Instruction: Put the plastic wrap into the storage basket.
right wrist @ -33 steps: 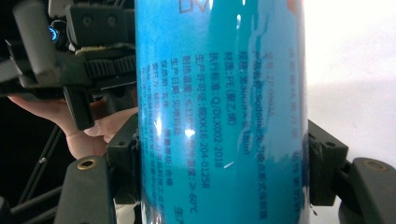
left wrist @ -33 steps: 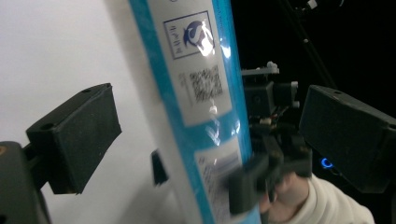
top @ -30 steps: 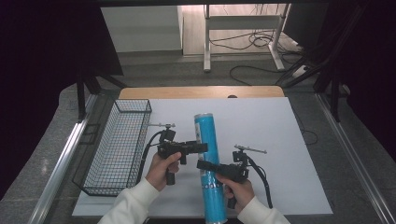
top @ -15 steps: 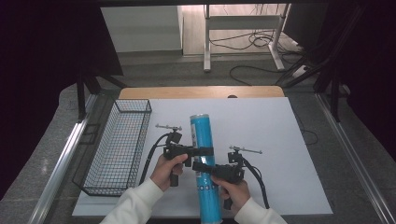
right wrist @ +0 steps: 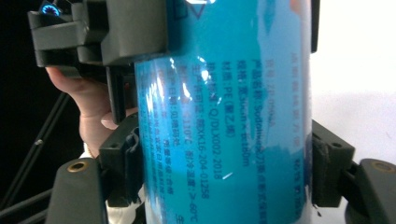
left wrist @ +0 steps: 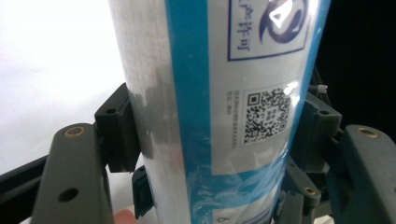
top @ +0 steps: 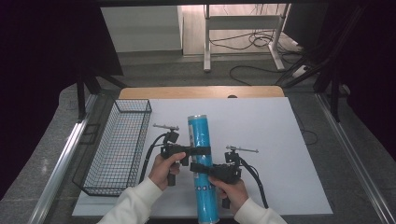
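— What has just changed nearest the person?

— The right gripper [top: 198, 168], lower on the long blue plastic-wrapped cylindrical roll [top: 202, 168], has just been letting its fingers out. In the right gripper view the roll [right wrist: 224, 121] is between the fingers [right wrist: 122, 158], and I cannot tell whether the pads still press the film or have just come off it.

— And the other one?

— A second ago the left gripper [top: 198, 150] stood wide open beside the roll; its fingers have just been closing, and now they clamp the roll a little higher up. In the left gripper view the fingers [left wrist: 116, 130] sit tight against both sides of the wrap [left wrist: 215, 112], near the printed code.

— So what does that mean for the work?

— I judge it a handover — the left takes the hold while the right loosens, perhaps to regrip or to let the left carry the roll toward the black wire mesh basket [top: 116, 149] at the far left.

— Where is the roll itself?

— Over the white table [top: 261, 140], lengthwise away from the person, its near end at the table's front edge — whether it rests there or is lifted I cannot tell.

— The hands' pose?

— Both hands come in from the near edge, white sleeves showing, each holding its gripper level and pointing inward at the roll from opposite sides, the left hand [top: 164, 168] slightly farther than the right hand [top: 231, 189].
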The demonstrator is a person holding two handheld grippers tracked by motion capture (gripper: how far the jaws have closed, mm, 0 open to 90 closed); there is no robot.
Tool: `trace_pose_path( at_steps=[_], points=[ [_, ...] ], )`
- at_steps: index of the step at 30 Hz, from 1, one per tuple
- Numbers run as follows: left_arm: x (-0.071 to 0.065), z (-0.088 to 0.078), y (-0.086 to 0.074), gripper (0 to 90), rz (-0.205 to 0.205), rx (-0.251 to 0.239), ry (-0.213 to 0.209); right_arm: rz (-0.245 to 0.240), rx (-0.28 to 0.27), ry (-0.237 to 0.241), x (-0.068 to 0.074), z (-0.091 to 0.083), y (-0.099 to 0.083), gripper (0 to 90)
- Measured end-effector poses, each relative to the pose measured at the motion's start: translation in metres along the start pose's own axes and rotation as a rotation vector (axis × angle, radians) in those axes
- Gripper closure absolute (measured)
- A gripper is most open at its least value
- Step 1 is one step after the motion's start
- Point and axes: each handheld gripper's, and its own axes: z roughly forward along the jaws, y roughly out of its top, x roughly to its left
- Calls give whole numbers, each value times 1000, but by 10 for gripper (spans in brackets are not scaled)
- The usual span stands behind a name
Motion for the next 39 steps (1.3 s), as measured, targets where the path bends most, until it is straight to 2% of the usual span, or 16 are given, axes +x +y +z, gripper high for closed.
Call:
trace_pose_path(
  at_steps=[2,5,8,11,13,16,20,26,32,39],
  points=[
    [-1,-3,1,318,6,-7,-5,-8,-4,11,2,0,0,212],
    [-6,-9,4,319,27,-13,-17,-62,-8,-31,6,-3,2,137],
    [-12,-17,8,319,45,-18,-22,-106,-19,-47,10,-13,4,96],
    [-16,-27,11,319,47,-35,-26,-142,-49,-37,15,-31,8,91],
    [-18,-33,12,319,45,-47,-15,-153,-82,-3,17,-47,14,91],
    [-20,-43,14,319,57,-58,10,-177,-131,11,18,-67,22,91],
    [-21,-54,15,319,49,-80,17,-200,-167,-37,12,-94,32,92],
    [-26,-71,19,319,49,-80,54,-237,-161,-156,-2,-123,35,97],
    [-30,-91,23,319,51,-86,100,-241,-144,-211,-11,-131,34,98],
    [-32,-119,26,319,38,-90,136,-237,-124,-220,-16,-130,33,100]
  ],
)
